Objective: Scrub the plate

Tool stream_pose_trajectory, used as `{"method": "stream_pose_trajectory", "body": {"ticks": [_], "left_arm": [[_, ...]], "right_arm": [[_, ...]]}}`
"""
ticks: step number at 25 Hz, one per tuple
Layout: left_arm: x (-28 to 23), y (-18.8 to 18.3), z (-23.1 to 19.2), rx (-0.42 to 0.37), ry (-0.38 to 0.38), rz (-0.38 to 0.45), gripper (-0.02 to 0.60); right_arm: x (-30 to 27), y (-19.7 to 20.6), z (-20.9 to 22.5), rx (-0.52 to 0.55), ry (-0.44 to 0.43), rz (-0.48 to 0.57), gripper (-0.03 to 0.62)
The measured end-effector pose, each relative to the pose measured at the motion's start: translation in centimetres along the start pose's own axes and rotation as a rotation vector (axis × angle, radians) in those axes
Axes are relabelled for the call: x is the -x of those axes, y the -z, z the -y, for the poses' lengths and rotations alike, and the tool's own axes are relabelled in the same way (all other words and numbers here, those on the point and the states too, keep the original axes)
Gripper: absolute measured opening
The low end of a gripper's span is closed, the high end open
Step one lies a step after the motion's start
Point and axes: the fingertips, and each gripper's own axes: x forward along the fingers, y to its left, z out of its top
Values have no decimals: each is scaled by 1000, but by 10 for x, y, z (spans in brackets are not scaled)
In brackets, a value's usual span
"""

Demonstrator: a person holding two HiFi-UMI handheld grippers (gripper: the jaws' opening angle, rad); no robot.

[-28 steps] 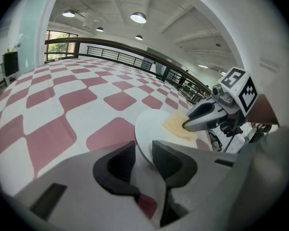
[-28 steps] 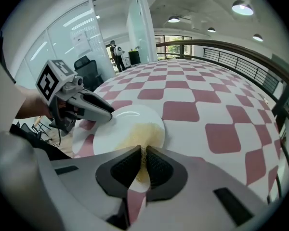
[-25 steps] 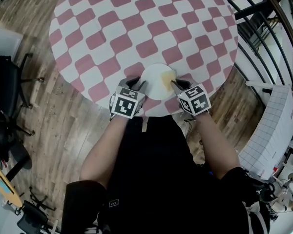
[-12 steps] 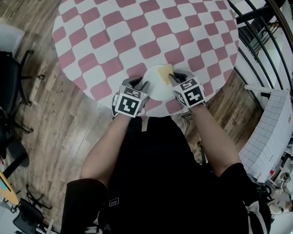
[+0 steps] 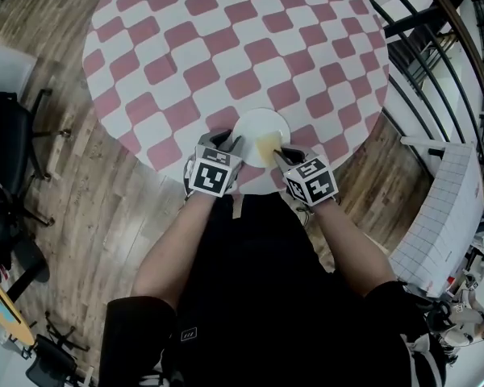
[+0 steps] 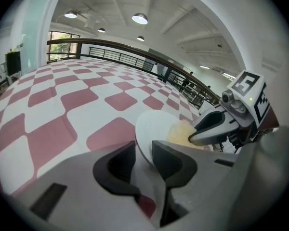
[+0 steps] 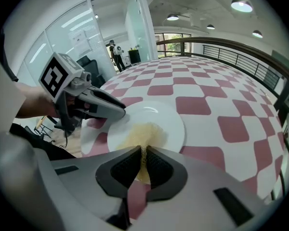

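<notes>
— Where to look for the plate (image 5: 254, 126)?

— At the near edge of the table (image 5: 226, 39), on the checked cloth (image 5: 185, 22). Pinched at its near-left rim by the left gripper (image 5: 228, 145).

— Pinched how?

— With jaws set fairly wide, one on each side of the rim. Apparently pressing on both faces, though hard to be sure from that angle. Seems tipped up a little rather than lying flat.

— And the right gripper (image 5: 279, 153)?

— Closed almost fully on a thin yellow sponge (image 5: 267, 143). Squeezed flat between the pads, then fanning out onto the plate's face just beyond them.

— Anything different from a second ago?

— Yes. A second ago, sponge on the far-right part of the plate. Half a second ago, up near the far rim. Now drawn back to the near-right part, close beside the rim on the right gripper's own side. Left gripper and plate in much the same spot throughout, with the same hold.

— Meaning what for the task?

— Scrubbing under way, going by that: a stroke out and back over the right half, against a steady left hold. No sign in these moments of a pass over the left half, next to the left jaws. Probably still to come.

— Anything to watch?

— The table edge, just beside the plate. Worth keeping the left hold firm and the pull toward the body gentle, to avoid dragging the plate off.
</notes>
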Motion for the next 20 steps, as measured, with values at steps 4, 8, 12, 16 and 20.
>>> {"method": "stream_pose_trajectory", "body": {"ticks": [4,8,12,16,20], "left_arm": [[-1,-2,-1,7,5,-3,112],[-2,-1,0,9,9,-4,112],[-2,-1,1,7,8,-2,112],[-1,-1,1,5,6,-2,112],[-1,-2,0,-3,2,2,112]], "right_arm": [[-4,-1,-18,54,-30,-15,39],[1,5,-4,56,-6,-23,40],[16,13,27,87,80,-48,40],[39,26,83,87,260,-79,40],[61,-11,98,-49,280,86,39]]}}
